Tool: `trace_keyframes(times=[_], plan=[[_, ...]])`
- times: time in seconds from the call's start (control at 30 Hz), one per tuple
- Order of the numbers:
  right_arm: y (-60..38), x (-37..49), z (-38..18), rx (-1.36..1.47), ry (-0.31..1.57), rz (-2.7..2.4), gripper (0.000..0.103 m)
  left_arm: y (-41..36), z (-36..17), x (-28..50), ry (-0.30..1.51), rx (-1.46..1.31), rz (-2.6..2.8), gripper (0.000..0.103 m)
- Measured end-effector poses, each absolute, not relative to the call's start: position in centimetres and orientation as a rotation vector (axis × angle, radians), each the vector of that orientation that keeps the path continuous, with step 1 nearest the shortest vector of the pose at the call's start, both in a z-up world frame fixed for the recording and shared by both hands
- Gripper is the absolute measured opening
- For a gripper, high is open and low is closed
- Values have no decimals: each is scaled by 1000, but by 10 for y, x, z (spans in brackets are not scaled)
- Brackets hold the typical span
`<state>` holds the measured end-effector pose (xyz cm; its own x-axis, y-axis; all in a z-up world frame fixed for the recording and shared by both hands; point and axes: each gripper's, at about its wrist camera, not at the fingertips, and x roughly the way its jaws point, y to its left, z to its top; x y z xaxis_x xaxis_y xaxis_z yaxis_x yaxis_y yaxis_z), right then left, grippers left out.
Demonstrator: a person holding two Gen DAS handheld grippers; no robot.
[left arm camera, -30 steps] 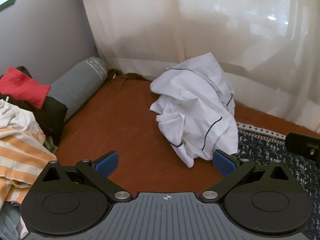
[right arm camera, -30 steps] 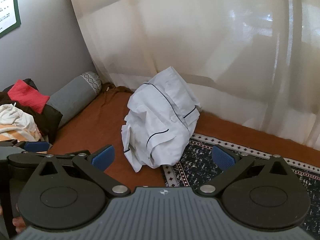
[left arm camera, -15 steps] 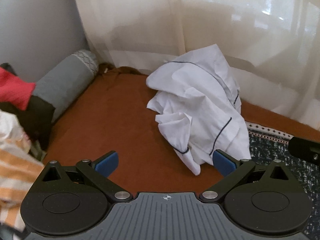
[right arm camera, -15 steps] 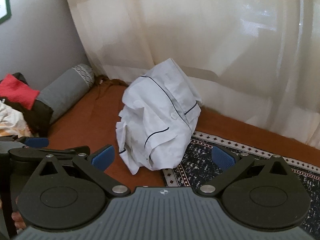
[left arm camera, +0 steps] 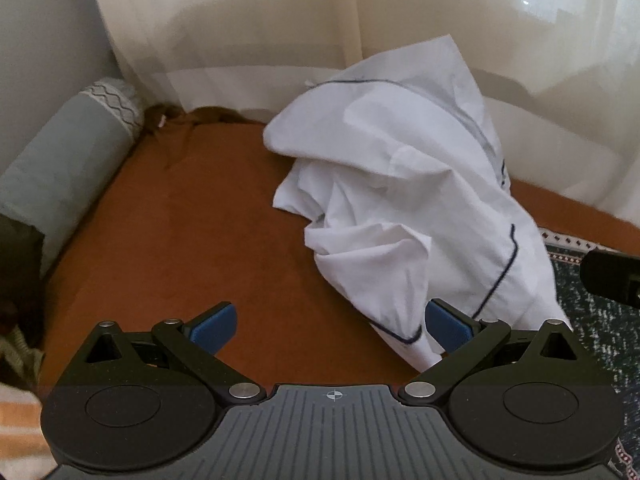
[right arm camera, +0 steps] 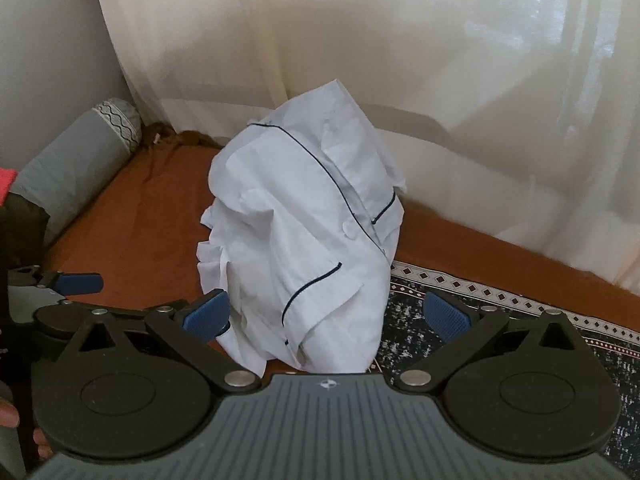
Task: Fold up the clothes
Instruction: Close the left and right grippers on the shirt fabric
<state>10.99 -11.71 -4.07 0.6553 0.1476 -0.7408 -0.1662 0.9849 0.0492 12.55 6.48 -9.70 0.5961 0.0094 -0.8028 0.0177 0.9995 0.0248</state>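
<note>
Two grippers: left gripper (left arm camera: 331, 327) and right gripper (right arm camera: 327, 317), both now closer to the shirt than a second ago
Change: shirt (left arm camera: 404, 216) fills more of each view; the striped and red laundry at the left has slid almost out of frame
Meaning: judged an approach phase; no fold begun, garment not yet spread flat
Shirt position: crumpled white heap with dark piping, on the brown sheet (left arm camera: 192, 240), its right edge over the patterned rug (right arm camera: 500, 312), curtain (right arm camera: 400, 60) behind
Left gripper state: jaws spread wide, nothing between them; right pad (left arm camera: 446, 326) just beside the shirt's lower hem, contact cannot be told
Right gripper state: jaws spread wide, holding nothing; the shirt's bottom edge sits in the gap as seen, left pad (right arm camera: 206, 316) overlapping the cloth in view, touch uncertain
Relation: left gripper appears at the left edge of the right wrist view, beside and slightly behind the right one
Surroundings: grey bolster (left arm camera: 68, 160) along the wall, well apart from the shirt
Next need: judged a pinch on a hem or collar to lift and open the heap
</note>
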Motion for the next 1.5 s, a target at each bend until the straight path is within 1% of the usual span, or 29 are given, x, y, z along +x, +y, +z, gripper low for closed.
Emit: trace_keyframes(times=[0.7,0.97,1.03,1.17,1.2,1.23,1.27,1.3,1.33,1.37,1.4,1.43,1.47,1.5], plan=[[-91,144,-50,-62,853,156,103,83,-112,157,961,8,-47,103],[-93,168,-68,-65,867,145,103,76,-130,172,983,12,-82,103],[-93,175,-74,-65,873,145,103,76,-134,177,987,5,-97,100],[-94,193,-86,-58,870,154,102,75,-142,189,1004,-24,-152,89],[-94,199,-90,-53,877,159,101,74,-144,191,1010,-28,-169,84],[-94,205,-93,-48,884,165,98,72,-146,194,1016,-22,-181,83],[-94,211,-97,-45,894,171,96,70,-148,196,1023,-16,-197,77],[-94,217,-102,-45,911,179,92,68,-151,198,1030,-10,-213,70],[-93,223,-107,-44,926,191,88,66,-153,199,1037,-4,-230,64],[-92,227,-111,-39,940,209,87,65,-154,200,1038,-1,-246,51],[-91,231,-115,-35,955,226,81,63,-155,200,1039,2,-263,40],[-90,234,-119,-34,972,241,77,61,-156,200,1038,19,-267,35],[-88,237,-123,-33,989,257,75,59,-157,199,1036,39,-269,19],[-88,239,-125,-30,998,272,67,58,-157,199,1033,60,-270,3]])
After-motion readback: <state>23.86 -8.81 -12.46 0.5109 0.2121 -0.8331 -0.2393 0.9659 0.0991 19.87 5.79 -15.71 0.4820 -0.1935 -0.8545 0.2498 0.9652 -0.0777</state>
